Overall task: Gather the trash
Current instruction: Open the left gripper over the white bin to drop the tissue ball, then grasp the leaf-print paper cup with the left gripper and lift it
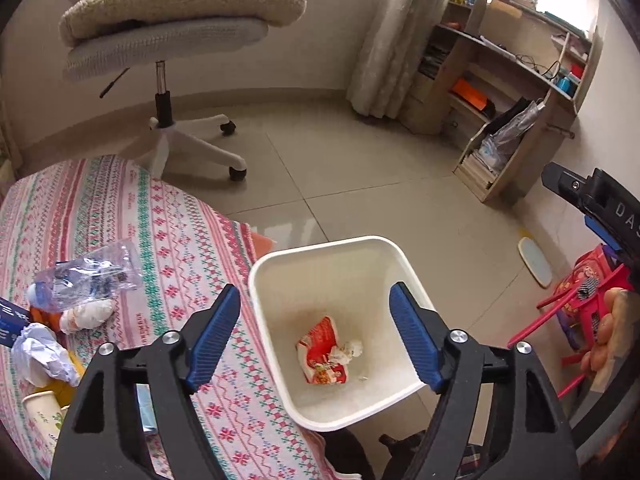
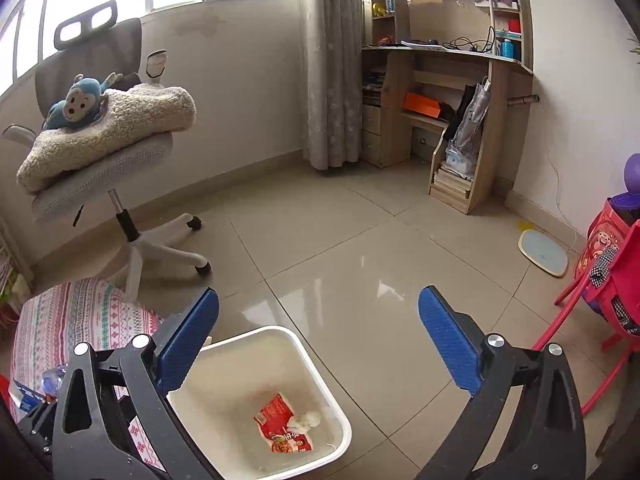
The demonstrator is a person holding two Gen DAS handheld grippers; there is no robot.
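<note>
A white trash bin (image 1: 276, 264) stands on the floor beside the table; it also shows in the right wrist view (image 2: 320, 376). Inside lie a red wrapper (image 1: 320, 360) and a crumpled tissue (image 1: 348, 350). My left gripper (image 1: 316, 312) is open and empty above the bin. My right gripper (image 2: 320, 316) is open and empty over the floor behind the bin; it shows at the right edge of the left wrist view (image 1: 592, 200). On the table lie a clear plastic bag (image 1: 92, 276), a white wad (image 1: 86, 316), crumpled paper (image 1: 40, 354) and a paper cup (image 1: 42, 416).
The table has a striped patterned cloth (image 1: 172, 248). A swivel chair (image 2: 132, 216) with a blanket and plush monkey stands behind it. A wooden desk (image 2: 448, 92) is at the back, a red child's chair (image 2: 600, 292) at the right, a scale (image 2: 544, 252) on the floor.
</note>
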